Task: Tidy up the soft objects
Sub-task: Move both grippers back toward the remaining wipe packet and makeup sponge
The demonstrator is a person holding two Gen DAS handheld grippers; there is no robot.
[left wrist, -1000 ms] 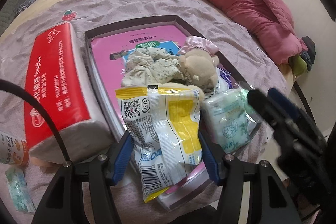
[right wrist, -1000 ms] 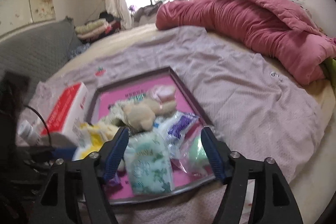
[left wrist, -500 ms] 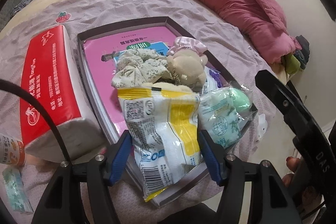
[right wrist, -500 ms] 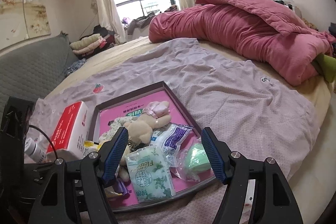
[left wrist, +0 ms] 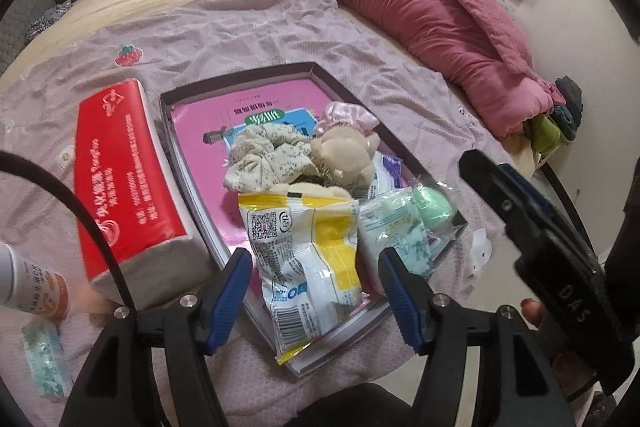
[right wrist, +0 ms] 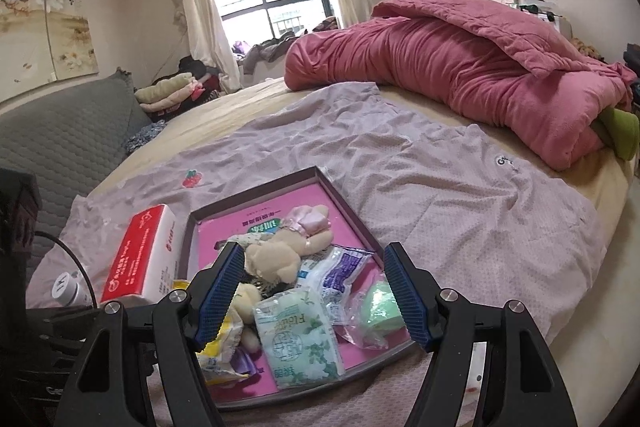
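On the bed, over a lilac sheet [right wrist: 460, 195], lies a shallow tray [left wrist: 240, 83] with a pink printed bottom; the soft objects are gathered in its near half. A yellow and white snack bag [left wrist: 308, 251] lies at the near edge of the tray, one corner sticking out over the rim; behind it sit a floral cloth scrunchie [left wrist: 264, 155] and a beige plush bear [left wrist: 344, 155] with a pink satin bow, touching each other. To the right of the snack bag lies a green-printed tissue pack [left wrist: 396, 231], and just beside that a mint green sponge [left wrist: 434, 205] in clear wrapping; a purple and white packet [right wrist: 340, 267] lies partly under the bear.

The left gripper [left wrist: 316, 291] hangs above the near end of the tray with its blue fingers [left wrist: 230, 291] spread apart; the snack bag shows between them, but the fingers do not press on it. The right gripper [right wrist: 312, 299] is likewise above the tray, fingers wide and holding nothing; the tissue pack and the bear appear in the gap.

Outside the tray, to its left and touching its wall, lies a red tissue package [left wrist: 120, 171]; near that stand a white bottle [left wrist: 32, 287] with an orange label and a small green packet [left wrist: 44, 363]. A pink quilt [right wrist: 460, 67] is heaped at the far side of the bed.
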